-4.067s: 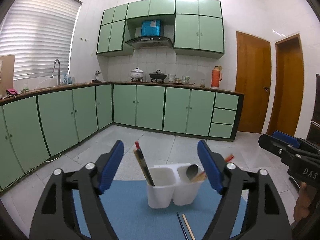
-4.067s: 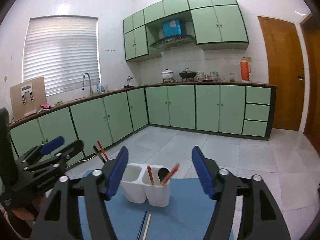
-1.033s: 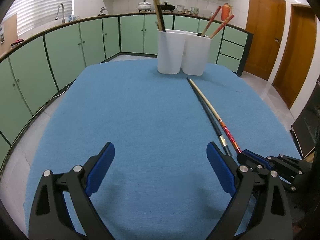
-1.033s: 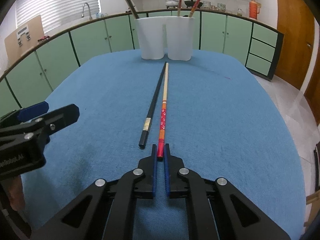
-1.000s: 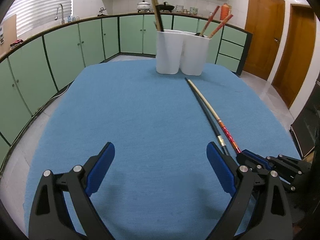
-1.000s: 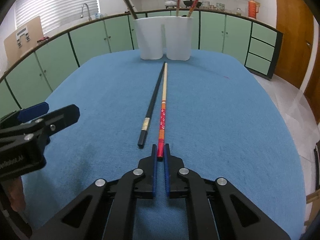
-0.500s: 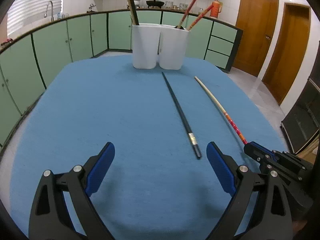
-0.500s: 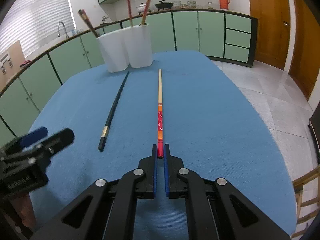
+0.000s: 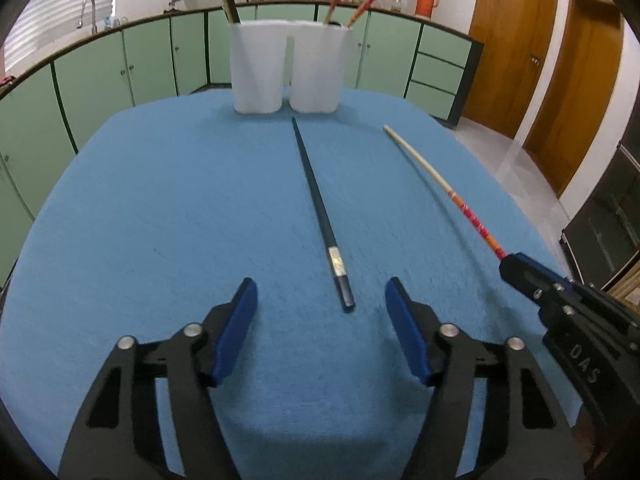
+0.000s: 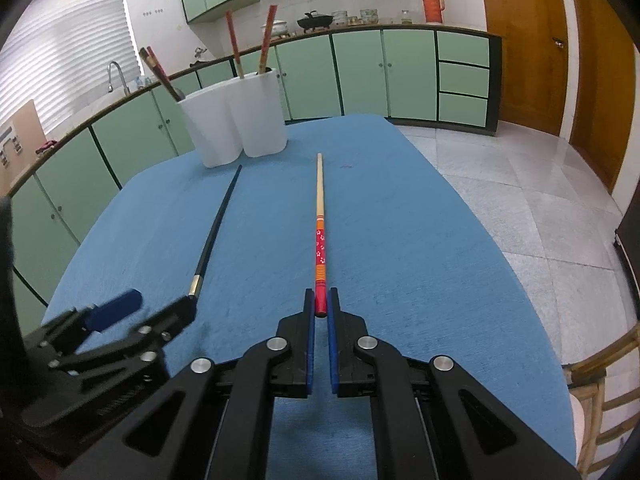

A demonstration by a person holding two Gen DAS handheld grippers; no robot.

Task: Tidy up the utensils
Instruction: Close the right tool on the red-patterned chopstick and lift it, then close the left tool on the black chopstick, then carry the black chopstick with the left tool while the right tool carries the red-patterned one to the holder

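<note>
Left gripper (image 9: 321, 307) closing astride black chopstick's (image 9: 318, 208) near end.

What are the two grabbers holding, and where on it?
The right gripper pinches the red chopstick by its red end. The left gripper holds nothing; the black chopstick lies ahead.

Near side of table: blue cloth (image 9: 160, 208) is lying bare, giving open passage.
Centre lane: black chopstick (image 9: 322, 216) is lying lengthwise, its near end sitting between the left gripper (image 9: 320, 300)'s closing, parted jaws, untouched.
Right lane: red-patterned chopstick (image 10: 320, 236) is jutting forward, clamped in the right gripper (image 10: 321, 308), well apart from the black one.
Far edge: white double holder (image 9: 286, 72) is standing upright, blocking the middle, with chopsticks sticking up above its rim.
Either side of holder: cloth is showing clear.
</note>
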